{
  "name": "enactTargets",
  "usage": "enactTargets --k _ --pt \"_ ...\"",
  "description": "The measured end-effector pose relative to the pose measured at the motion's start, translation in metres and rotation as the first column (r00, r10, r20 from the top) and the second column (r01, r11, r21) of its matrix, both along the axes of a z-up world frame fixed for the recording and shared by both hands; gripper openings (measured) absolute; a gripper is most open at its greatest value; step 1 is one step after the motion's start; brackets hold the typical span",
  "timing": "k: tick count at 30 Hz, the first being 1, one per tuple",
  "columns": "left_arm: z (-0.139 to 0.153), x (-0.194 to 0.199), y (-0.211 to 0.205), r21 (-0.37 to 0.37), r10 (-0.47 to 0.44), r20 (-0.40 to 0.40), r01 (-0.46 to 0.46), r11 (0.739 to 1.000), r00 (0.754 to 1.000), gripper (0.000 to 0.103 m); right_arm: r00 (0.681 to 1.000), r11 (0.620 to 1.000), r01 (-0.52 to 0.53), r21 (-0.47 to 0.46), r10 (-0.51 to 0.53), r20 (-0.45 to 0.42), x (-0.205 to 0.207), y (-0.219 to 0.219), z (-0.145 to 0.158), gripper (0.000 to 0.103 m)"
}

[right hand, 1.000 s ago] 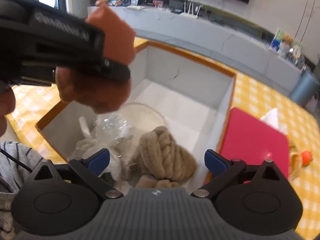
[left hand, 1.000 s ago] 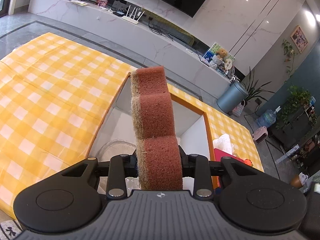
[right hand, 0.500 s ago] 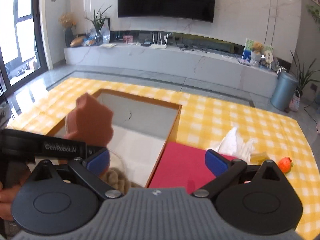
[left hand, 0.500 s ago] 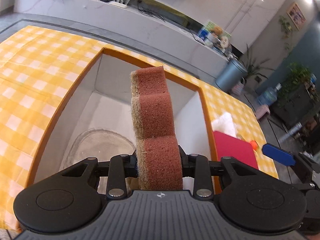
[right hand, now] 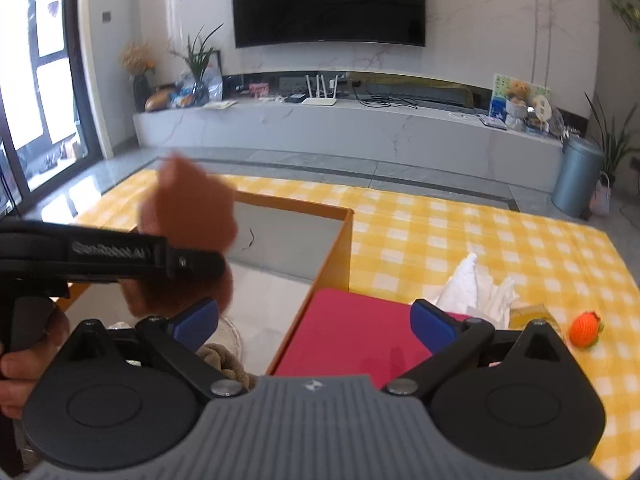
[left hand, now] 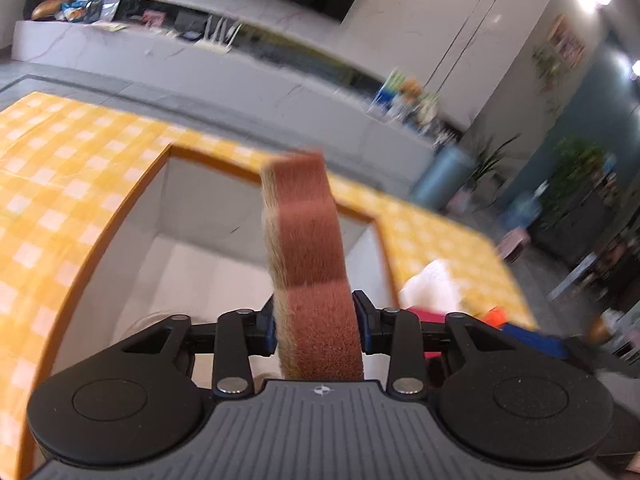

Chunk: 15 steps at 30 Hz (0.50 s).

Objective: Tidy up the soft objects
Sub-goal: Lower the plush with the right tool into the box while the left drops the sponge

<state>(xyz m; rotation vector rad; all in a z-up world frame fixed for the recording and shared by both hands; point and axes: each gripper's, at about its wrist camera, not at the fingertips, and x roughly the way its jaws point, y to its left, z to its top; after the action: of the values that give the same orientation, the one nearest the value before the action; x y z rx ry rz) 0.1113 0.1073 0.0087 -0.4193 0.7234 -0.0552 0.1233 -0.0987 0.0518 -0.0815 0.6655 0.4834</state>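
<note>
Left gripper, jaws opening, pads still against the sponge above the box; release it low inside. Right gripper spread, empty.

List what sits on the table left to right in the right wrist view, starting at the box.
Orange-rimmed box → red lid → white crumpled cloth → small yellowish item, too blurred to name → orange ball.
</note>
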Motion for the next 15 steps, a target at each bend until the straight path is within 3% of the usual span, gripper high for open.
enactTargets --k 6,9,12,15 --pt "-0.013 0.007 0.007 -0.014 0.028 -0.053 -0.029 0.999 0.998 0.042 0.999 0.998 0.042 0.046 -0.041 -0.015 -0.001 -0.015 0.001 0.1" --pt "-0.011 0.003 0.008 0.02 0.069 -0.072 -0.068 0.997 0.995 0.055 0.999 0.998 0.049 0.047 -0.048 -0.013 -0.004 -0.017 0.001 0.1" --pt "-0.011 -0.001 0.013 0.043 0.108 -0.092 -0.105 0.994 0.99 0.058 0.999 0.998 0.051 0.036 -0.051 -0.01 -0.007 -0.016 0.001 0.1" --pt "-0.007 -0.006 0.019 0.015 0.127 -0.096 -0.126 0.992 0.987 0.06 0.999 0.998 0.05 0.03 -0.05 -0.008 -0.008 -0.017 0.0 0.1"
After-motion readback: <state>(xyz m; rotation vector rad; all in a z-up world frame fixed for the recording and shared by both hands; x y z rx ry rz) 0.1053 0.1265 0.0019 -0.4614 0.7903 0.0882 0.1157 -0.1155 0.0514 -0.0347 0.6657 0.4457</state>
